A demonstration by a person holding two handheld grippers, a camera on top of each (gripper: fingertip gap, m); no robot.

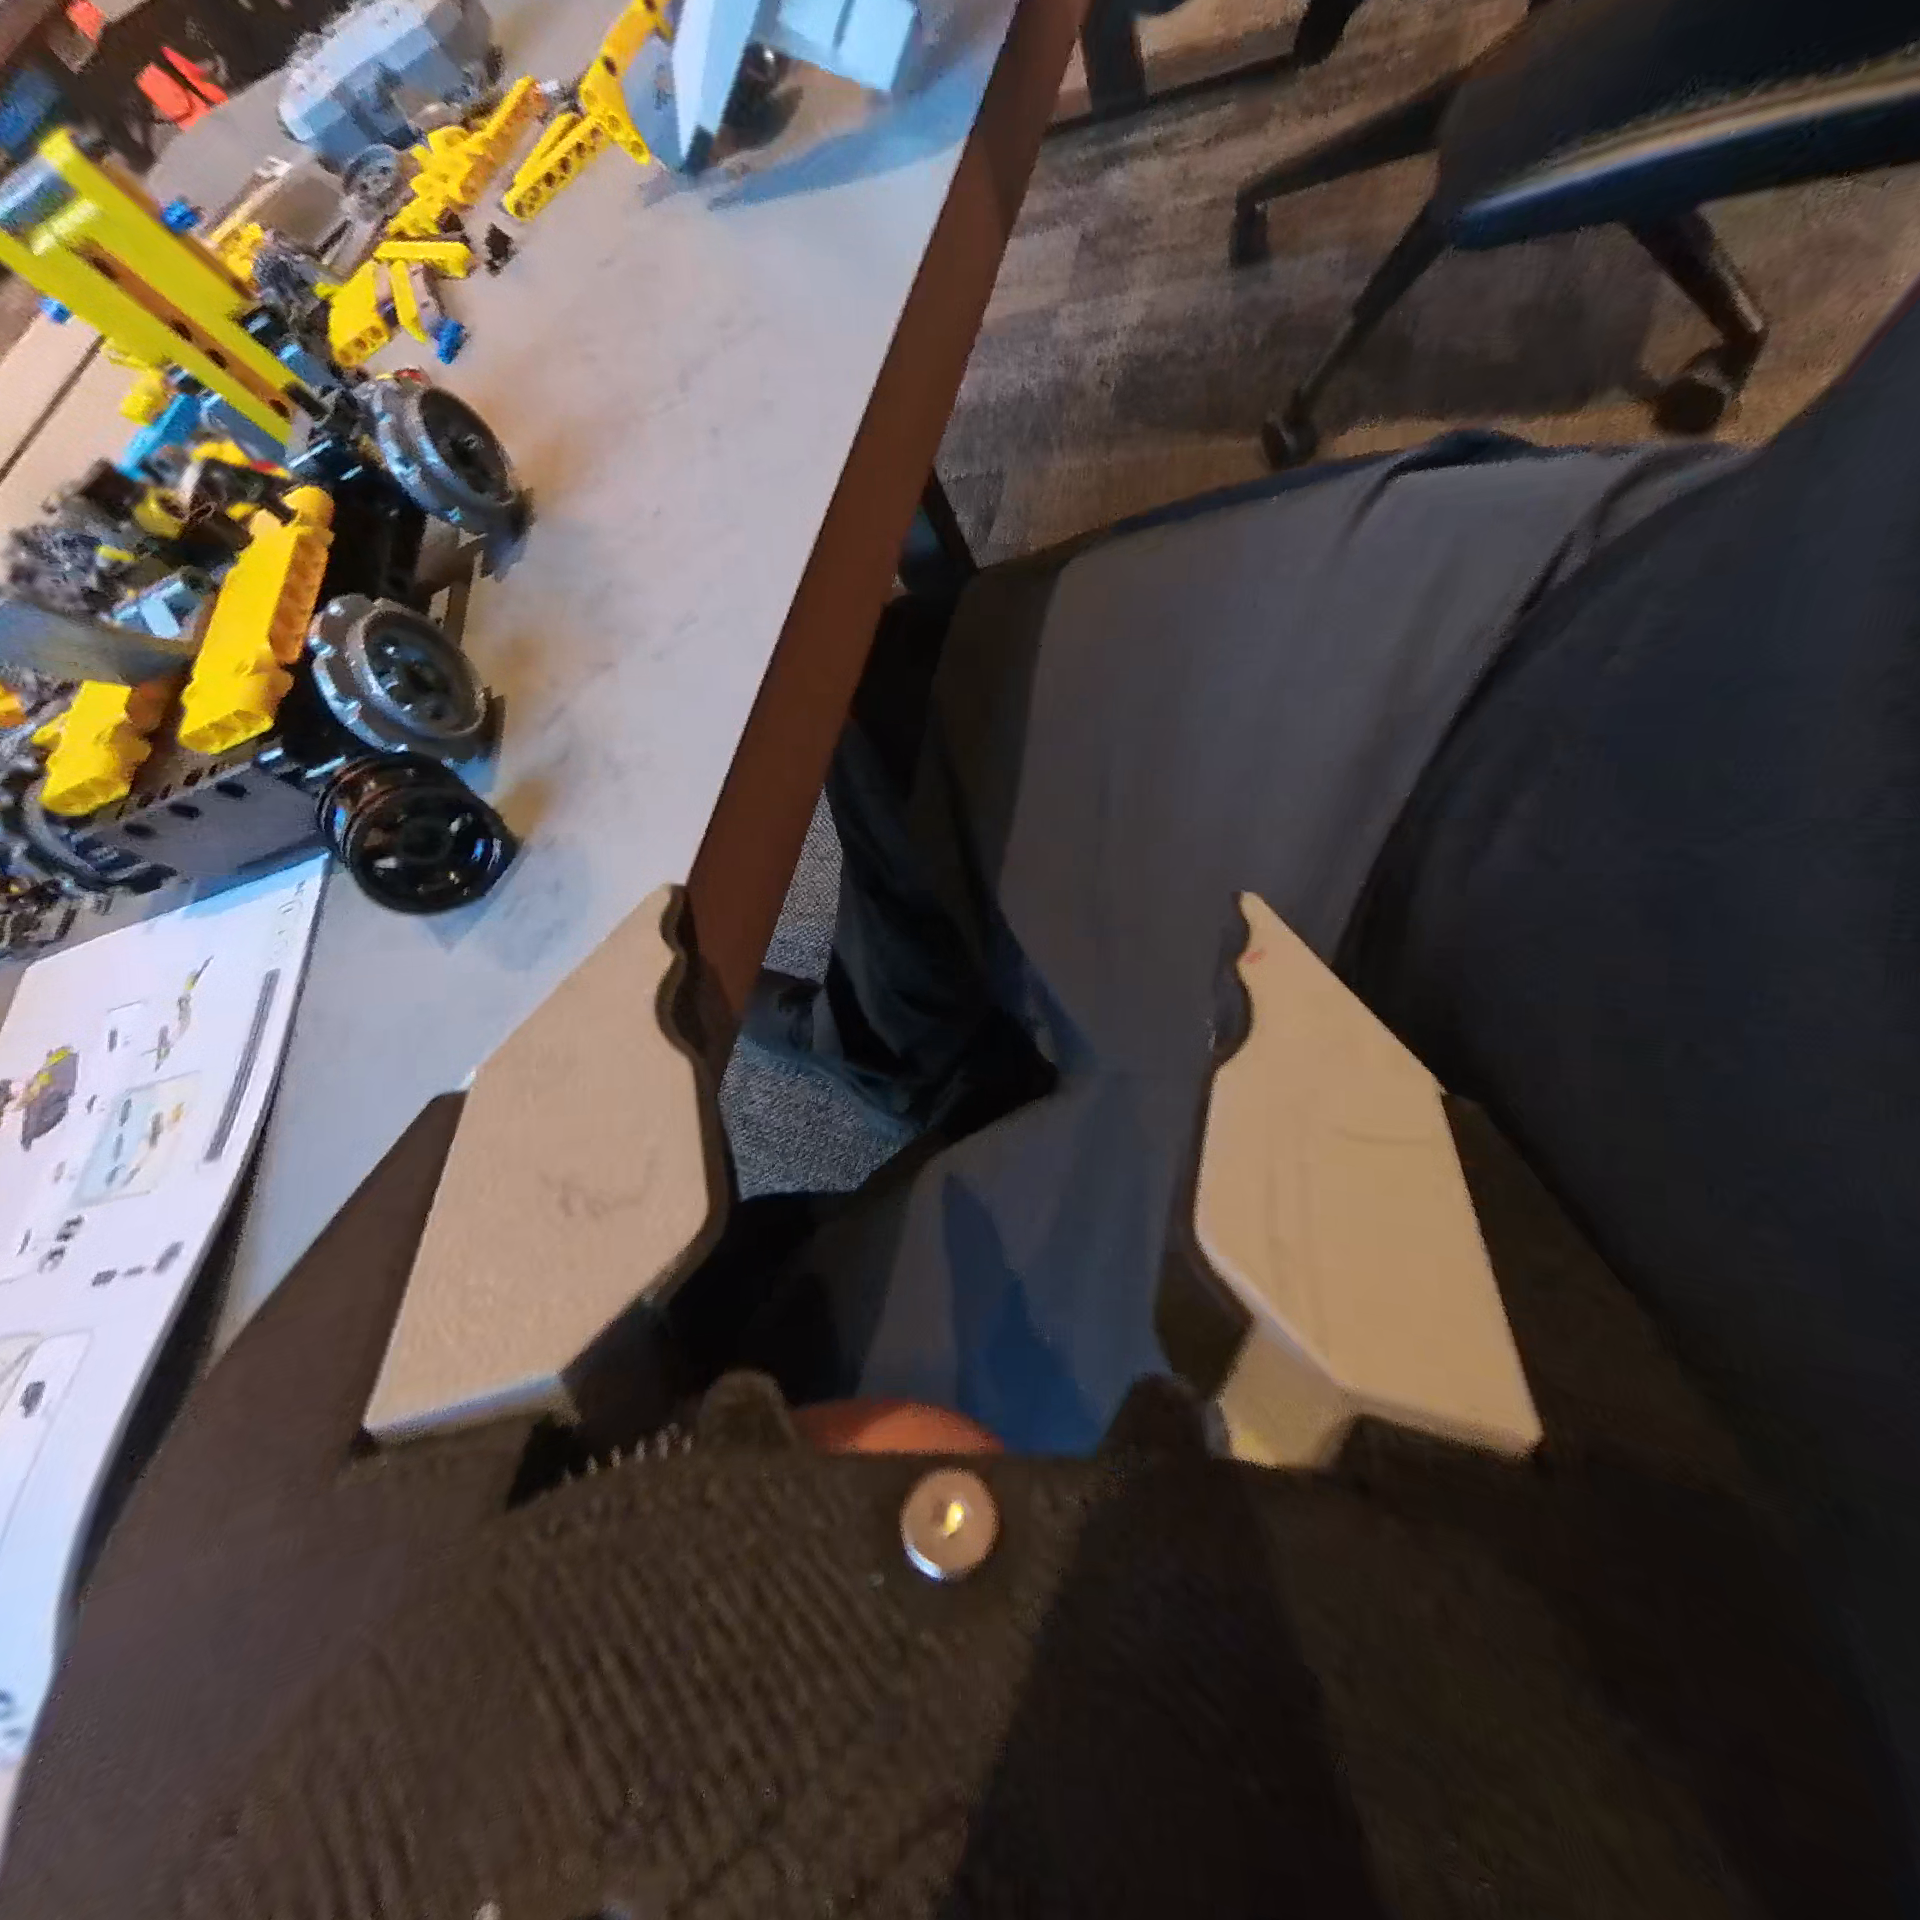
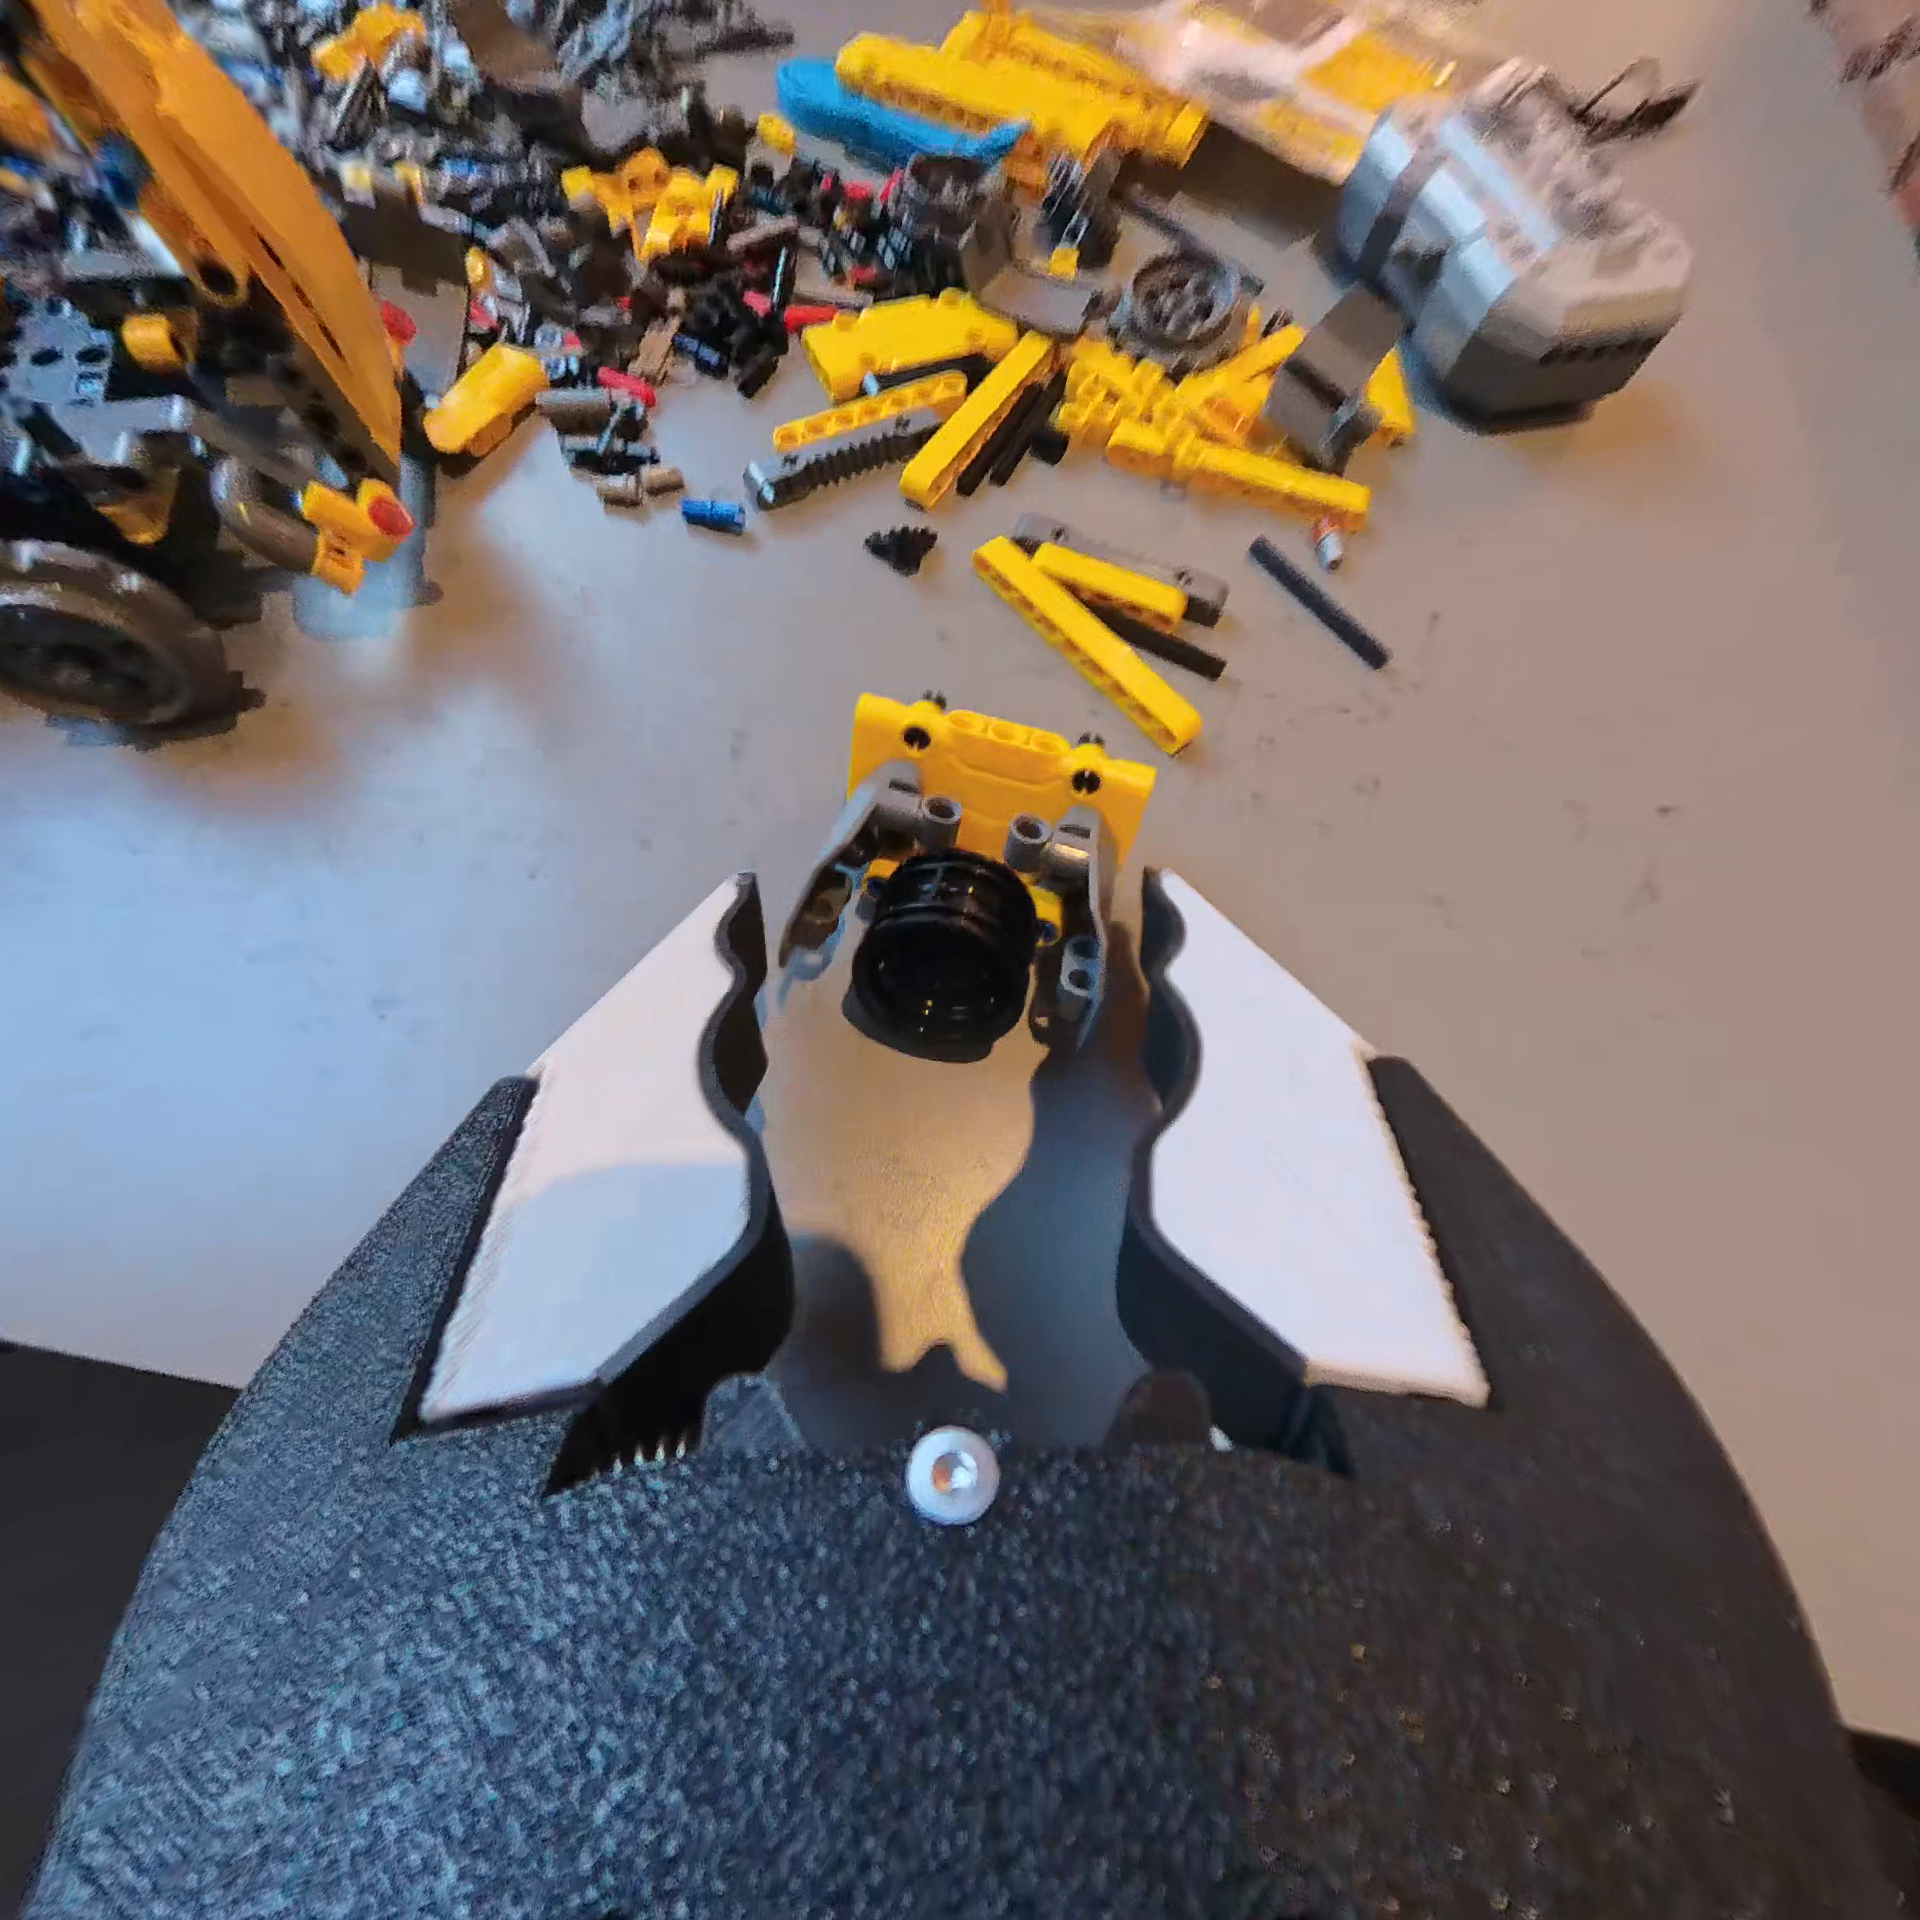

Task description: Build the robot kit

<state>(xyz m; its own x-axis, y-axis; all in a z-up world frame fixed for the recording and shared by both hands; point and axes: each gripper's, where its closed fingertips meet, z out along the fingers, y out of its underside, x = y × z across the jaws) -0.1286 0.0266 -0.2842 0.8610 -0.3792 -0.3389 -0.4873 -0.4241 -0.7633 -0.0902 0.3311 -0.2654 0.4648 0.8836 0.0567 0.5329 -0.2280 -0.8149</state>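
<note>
My right gripper point(image 2: 948, 883) is open just above the grey table point(image 2: 520, 935). A small yellow and grey brick assembly with a black wheel hub point(image 2: 951, 961) stands between its fingertips; neither finger touches it. My left gripper point(image 1: 961, 914) is open and empty, tilted, at the table's brown edge point(image 1: 831, 623). One finger point(image 1: 582, 1143) lies over the tabletop, the other over a person's dark trousers point(image 1: 1299, 779). A half-built yellow and black brick vehicle point(image 1: 260, 644) with grey and black wheels stands on the table to the left; it also shows in the right wrist view point(image 2: 156, 364).
A heap of loose yellow, black and blue brick parts point(image 2: 935, 312) lies beyond the right gripper, with a grey brick bucket point(image 2: 1507, 260) at the back right. An open instruction booklet point(image 1: 125, 1143) lies near the table edge. Office chair legs point(image 1: 1455, 260) stand on the carpet.
</note>
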